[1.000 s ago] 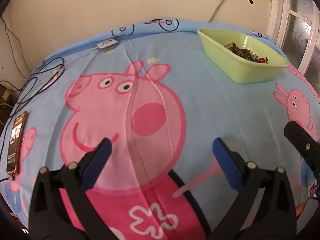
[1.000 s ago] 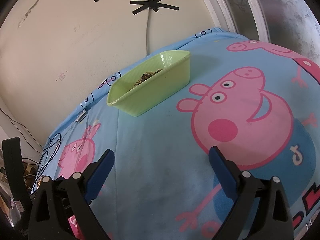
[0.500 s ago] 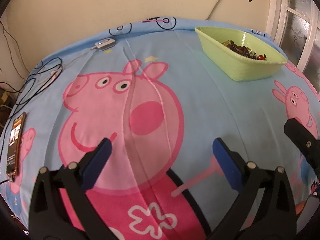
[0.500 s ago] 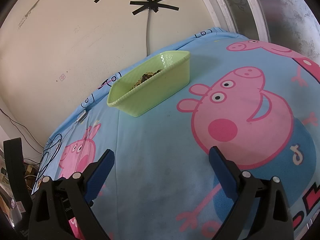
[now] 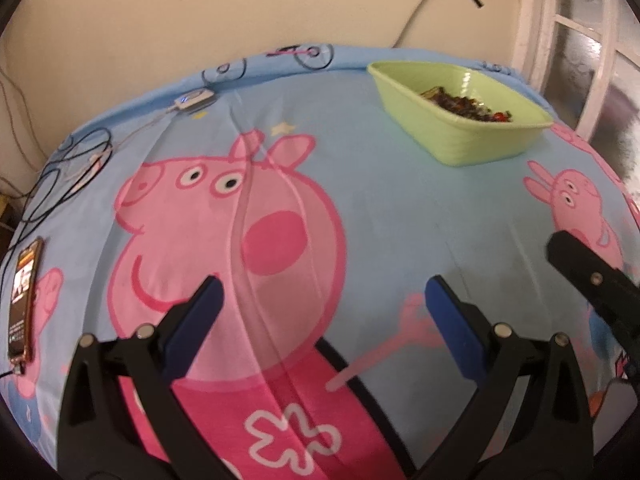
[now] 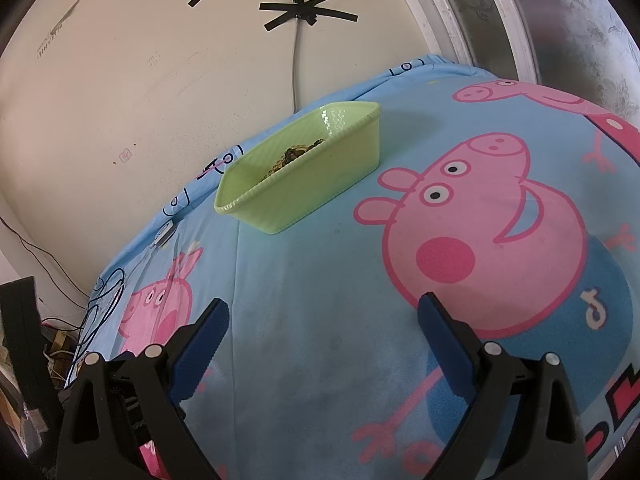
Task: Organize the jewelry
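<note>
— What are you seeing, left to right?

— I'm holding the left gripper (image 5: pixel 320 300) with jaws spread, empty. The green tub (image 5: pixel 460 120) of jewelry (image 5: pixel 468 104) is sitting at one o'clock. The right gripper (image 6: pixel 322 320) is spread too, empty.

— Step?

— I'm judging we're approaching; next I'm reaching into the tub.

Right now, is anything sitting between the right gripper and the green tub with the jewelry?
Nothing visible. Only bare bedsheet lies between the open right gripper and the green tub. The jewelry sits inside, behind the tub's near wall.
</note>
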Action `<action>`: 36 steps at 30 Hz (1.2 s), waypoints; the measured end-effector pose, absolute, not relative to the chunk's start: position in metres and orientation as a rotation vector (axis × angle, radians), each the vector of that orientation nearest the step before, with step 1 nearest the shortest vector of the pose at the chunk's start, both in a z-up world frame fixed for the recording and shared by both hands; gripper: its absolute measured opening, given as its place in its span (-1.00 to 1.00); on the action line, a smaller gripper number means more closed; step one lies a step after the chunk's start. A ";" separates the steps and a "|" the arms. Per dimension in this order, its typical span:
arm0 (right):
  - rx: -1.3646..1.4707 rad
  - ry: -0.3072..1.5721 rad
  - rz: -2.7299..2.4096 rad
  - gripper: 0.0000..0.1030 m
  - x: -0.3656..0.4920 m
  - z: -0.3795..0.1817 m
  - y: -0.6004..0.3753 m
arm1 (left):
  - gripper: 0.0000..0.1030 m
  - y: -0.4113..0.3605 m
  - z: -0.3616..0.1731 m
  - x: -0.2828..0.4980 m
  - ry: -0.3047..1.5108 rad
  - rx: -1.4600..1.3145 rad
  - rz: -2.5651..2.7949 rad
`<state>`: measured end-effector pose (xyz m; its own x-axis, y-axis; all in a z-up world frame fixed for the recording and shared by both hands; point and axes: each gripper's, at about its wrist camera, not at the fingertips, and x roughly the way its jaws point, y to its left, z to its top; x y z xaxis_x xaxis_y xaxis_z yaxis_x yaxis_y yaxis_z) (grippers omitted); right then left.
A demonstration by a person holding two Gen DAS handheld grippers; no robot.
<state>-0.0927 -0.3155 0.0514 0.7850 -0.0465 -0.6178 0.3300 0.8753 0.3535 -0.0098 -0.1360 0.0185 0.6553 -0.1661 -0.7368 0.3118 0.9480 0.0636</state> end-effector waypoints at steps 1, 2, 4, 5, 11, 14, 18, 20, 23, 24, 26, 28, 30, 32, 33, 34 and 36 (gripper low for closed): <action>0.467 0.642 -0.212 0.41 -0.093 0.051 -0.315 | 0.88 -0.138 0.019 -0.012 0.802 0.197 -0.280; 0.465 0.643 -0.213 0.41 -0.092 0.052 -0.315 | 0.88 -0.139 0.020 -0.013 0.795 0.201 -0.284; 0.460 0.646 -0.215 0.41 -0.092 0.052 -0.314 | 0.88 -0.142 0.020 -0.015 0.790 0.209 -0.299; 0.457 0.648 -0.218 0.41 -0.091 0.052 -0.314 | 0.88 -0.143 0.020 -0.015 0.791 0.213 -0.308; 0.436 0.662 -0.230 0.41 -0.088 0.052 -0.312 | 0.88 -0.138 0.019 -0.012 0.817 0.177 -0.324; 0.425 0.670 -0.234 0.41 -0.086 0.051 -0.312 | 0.88 -0.134 0.017 -0.007 0.844 0.151 -0.332; 0.409 0.680 -0.242 0.41 -0.084 0.051 -0.310 | 0.88 -0.132 0.011 -0.003 0.892 0.126 -0.340; 0.403 0.684 -0.246 0.41 -0.083 0.051 -0.309 | 0.88 -0.131 0.009 -0.001 0.912 0.116 -0.343; 0.396 0.688 -0.250 0.41 -0.082 0.050 -0.308 | 0.88 -0.133 0.008 -0.002 0.912 0.128 -0.338; 0.395 0.689 -0.250 0.41 -0.082 0.050 -0.309 | 0.88 -0.133 0.008 -0.002 0.912 0.135 -0.336; 0.394 0.689 -0.251 0.41 -0.082 0.050 -0.309 | 0.88 -0.136 0.008 -0.002 0.914 0.151 -0.336; 0.394 0.689 -0.251 0.41 -0.082 0.050 -0.309 | 0.88 -0.142 0.006 -0.002 0.917 0.184 -0.342; 0.394 0.689 -0.251 0.41 -0.082 0.050 -0.309 | 0.88 -0.146 0.006 -0.003 0.914 0.210 -0.350; 0.395 0.689 -0.251 0.41 -0.082 0.050 -0.309 | 0.88 -0.148 0.006 -0.002 0.913 0.217 -0.358; 0.396 0.688 -0.251 0.41 -0.083 0.050 -0.308 | 0.88 -0.149 0.006 -0.001 0.914 0.217 -0.362; 0.396 0.687 -0.251 0.41 -0.083 0.050 -0.308 | 0.88 -0.149 0.006 0.001 0.913 0.217 -0.365; 0.397 0.687 -0.251 0.41 -0.083 0.050 -0.309 | 0.88 -0.149 0.006 0.004 0.909 0.215 -0.363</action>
